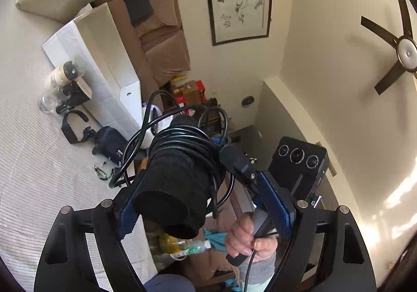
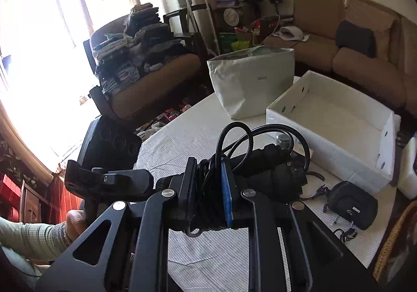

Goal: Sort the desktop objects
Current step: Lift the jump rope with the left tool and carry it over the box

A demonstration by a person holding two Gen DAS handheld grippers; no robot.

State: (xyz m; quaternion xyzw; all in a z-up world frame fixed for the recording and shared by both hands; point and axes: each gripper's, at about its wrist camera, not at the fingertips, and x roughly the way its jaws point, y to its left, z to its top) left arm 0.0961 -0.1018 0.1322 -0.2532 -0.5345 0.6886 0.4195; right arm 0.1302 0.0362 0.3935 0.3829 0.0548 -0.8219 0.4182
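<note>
A black cylinder wrapped in black cable (image 1: 179, 174) sits clamped between both pairs of tongs, lifted above the tabletop (image 2: 198, 135). The left tongs (image 1: 206, 203) are closed on it, as are the right tongs (image 2: 208, 195). Ahead of the right tongs stands a white box (image 2: 338, 120), with a pale bag (image 2: 250, 80) beside it; a small black pouch (image 2: 354, 203) lies to their right.

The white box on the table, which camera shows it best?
The right wrist view: the white box sits open toward the camera, its bare inside and hole-punched walls visible. The left wrist view shows the box tilted at the edge, mostly its outer wall.
</note>
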